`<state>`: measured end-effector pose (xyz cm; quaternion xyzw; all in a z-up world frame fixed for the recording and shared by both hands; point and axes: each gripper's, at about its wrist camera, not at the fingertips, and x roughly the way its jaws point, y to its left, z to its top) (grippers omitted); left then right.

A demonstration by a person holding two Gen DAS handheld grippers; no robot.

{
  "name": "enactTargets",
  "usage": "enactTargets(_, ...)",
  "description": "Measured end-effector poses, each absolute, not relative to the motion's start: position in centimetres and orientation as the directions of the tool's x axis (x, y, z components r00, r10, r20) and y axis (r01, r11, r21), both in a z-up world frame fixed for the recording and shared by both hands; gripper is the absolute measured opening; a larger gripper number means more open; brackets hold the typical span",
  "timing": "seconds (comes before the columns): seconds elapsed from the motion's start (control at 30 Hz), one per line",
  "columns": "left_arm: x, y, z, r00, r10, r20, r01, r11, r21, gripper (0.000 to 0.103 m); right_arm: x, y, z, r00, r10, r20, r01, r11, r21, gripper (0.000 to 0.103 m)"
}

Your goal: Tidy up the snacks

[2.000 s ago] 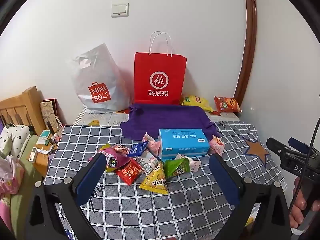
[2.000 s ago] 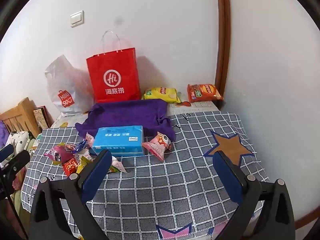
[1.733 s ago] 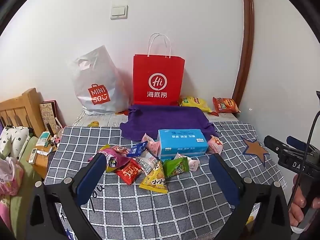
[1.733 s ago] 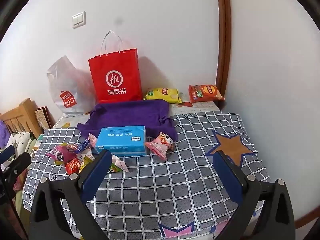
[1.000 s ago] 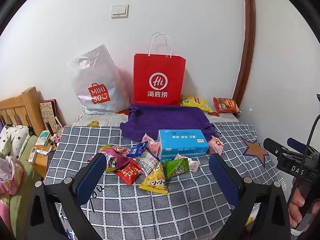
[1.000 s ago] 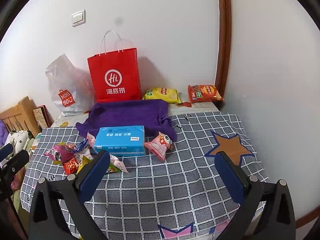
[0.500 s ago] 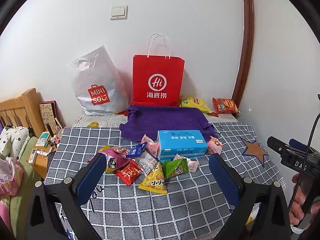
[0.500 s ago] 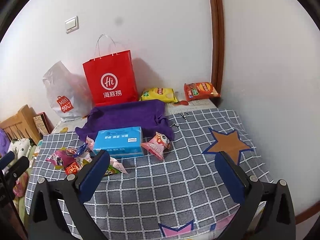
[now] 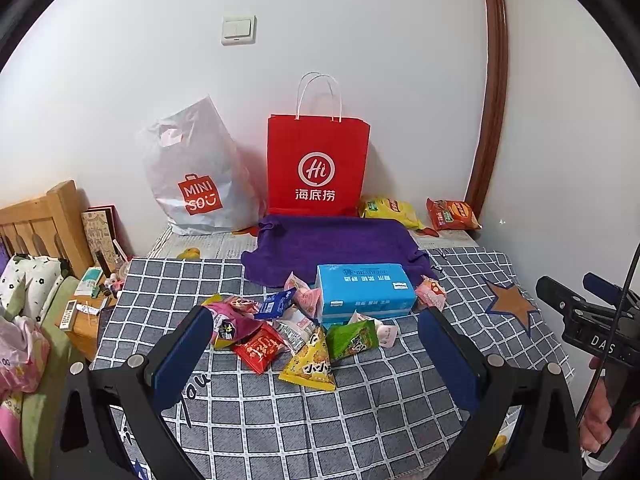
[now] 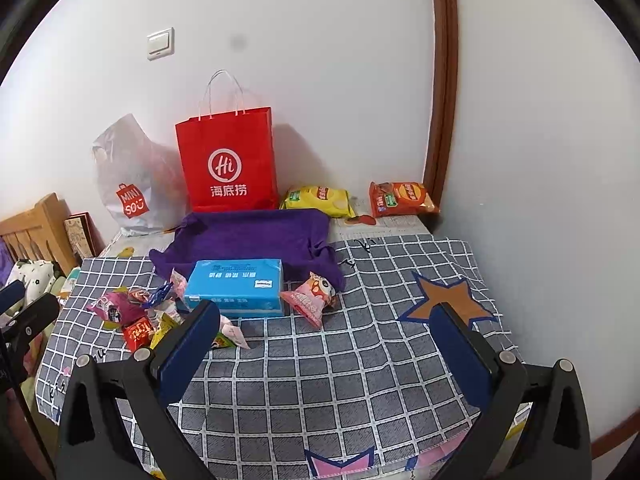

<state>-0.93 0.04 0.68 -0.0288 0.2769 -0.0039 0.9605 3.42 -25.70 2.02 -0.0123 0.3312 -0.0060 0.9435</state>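
Note:
Several small snack packets lie in a heap [image 9: 280, 332] on the grey checked tablecloth [image 9: 360, 412], left of a blue tissue box [image 9: 362, 292]. A yellow triangular packet [image 9: 310, 364] and a green one [image 9: 352, 338] are nearest. A pink packet [image 10: 312, 298] lies alone to the right of the blue tissue box [image 10: 236, 286]. Yellow [image 10: 318, 198] and orange [image 10: 400, 198] crisp bags rest by the back wall. My left gripper [image 9: 316, 340] hangs open above the front of the heap, holding nothing. My right gripper [image 10: 328, 332] is open and empty over bare cloth.
A purple cloth [image 9: 332, 246] lies behind the box. A red paper bag [image 9: 318, 168] and a white plastic bag [image 9: 192, 176] stand against the wall. A wooden bed frame [image 9: 36, 220] and a cluttered side table [image 9: 88, 304] are left of the table.
Both views shift only slightly. The right gripper has tilted and drifted a little; the snacks have not moved and both grippers stay open.

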Motion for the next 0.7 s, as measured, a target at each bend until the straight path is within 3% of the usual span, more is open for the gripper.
enactTargets(0.7,-1.13,0.23,0.67,0.850,-0.028,-0.527,-0.009,0.998,-0.068,0.103,3.03,-25.71,2.06,0.802,0.005,-0.597,-0.012,1.000,-0.009,0.103)
